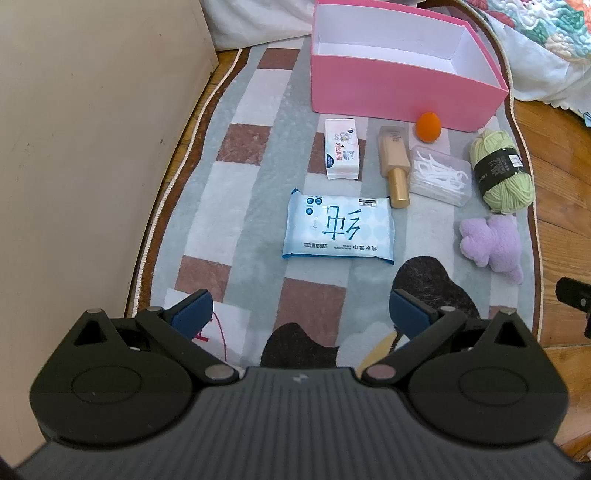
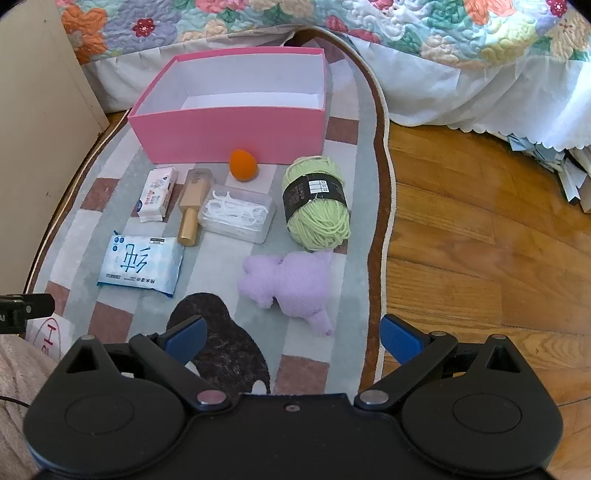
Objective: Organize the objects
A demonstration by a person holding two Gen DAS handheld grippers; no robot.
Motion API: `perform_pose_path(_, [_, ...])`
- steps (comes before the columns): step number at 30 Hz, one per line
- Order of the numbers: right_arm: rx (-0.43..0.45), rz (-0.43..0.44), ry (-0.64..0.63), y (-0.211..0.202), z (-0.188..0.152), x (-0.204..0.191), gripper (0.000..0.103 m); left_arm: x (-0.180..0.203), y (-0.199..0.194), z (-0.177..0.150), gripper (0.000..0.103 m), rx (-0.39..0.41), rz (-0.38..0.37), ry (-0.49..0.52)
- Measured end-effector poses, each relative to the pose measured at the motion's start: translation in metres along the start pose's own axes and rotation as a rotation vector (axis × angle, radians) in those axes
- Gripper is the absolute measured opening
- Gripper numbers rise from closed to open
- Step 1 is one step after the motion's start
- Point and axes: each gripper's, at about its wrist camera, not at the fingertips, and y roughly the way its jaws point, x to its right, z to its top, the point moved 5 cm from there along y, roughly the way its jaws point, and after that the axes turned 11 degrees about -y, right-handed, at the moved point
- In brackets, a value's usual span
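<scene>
An empty pink box (image 1: 388,88) (image 2: 229,138) stands at the far end of a patterned rug. In front of it lie a small tissue pack (image 1: 341,147) (image 2: 157,194), a gold-capped bottle (image 1: 394,162) (image 2: 192,210), an orange sponge egg (image 1: 428,126) (image 2: 242,165), a clear case of floss picks (image 1: 439,175) (image 2: 238,214), green yarn (image 1: 502,171) (image 2: 317,203), a purple plush (image 1: 491,243) (image 2: 288,284) and a blue wipes pack (image 1: 338,229) (image 2: 142,264). My left gripper (image 1: 301,314) hovers open short of the wipes. My right gripper (image 2: 291,336) hovers open short of the plush. Both hold nothing.
The rug (image 1: 258,177) (image 2: 347,236) lies on wooden floor (image 2: 480,240). A beige cabinet side (image 1: 92,147) stands at the left. A bed with a floral quilt (image 2: 406,26) and white skirt borders the back. Papers (image 2: 576,177) lie at the far right.
</scene>
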Motion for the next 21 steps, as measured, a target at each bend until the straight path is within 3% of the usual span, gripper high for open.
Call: perform_pose_path(21, [-0.003, -0.002, -0.01, 0.0013, -0.001, -0.0008, 0.102, -0.0019, -0.0001, -0.0027, 0.103, -0.002, -0.002, 0.0])
